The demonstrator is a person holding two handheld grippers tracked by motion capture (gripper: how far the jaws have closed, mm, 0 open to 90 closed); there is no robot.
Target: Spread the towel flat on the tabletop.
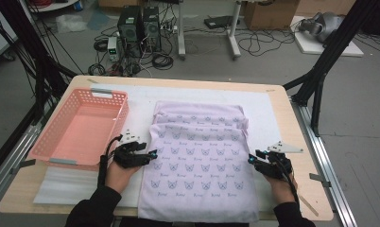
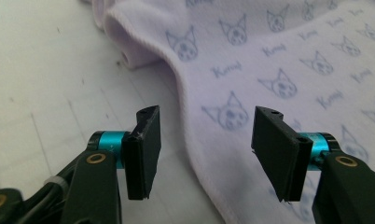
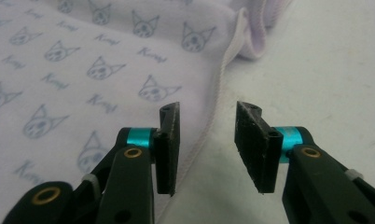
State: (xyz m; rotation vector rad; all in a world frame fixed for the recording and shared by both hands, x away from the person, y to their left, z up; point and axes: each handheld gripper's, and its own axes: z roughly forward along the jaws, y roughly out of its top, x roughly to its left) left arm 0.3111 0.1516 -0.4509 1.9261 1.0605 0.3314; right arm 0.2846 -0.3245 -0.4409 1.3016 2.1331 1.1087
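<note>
Fingers parted over garment hem; high view adds basket.

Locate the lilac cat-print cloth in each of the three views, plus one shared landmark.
High view: lilac cat-print cloth lies mid-table, right of the pink plastic basket.
Left gripper view: fills the upper right, its hem running between the open jaws.
Right gripper view: covers the left.
Shared landmark: the cloth's stitched side hem.

Probably a lab: floor computers, cables.
</note>
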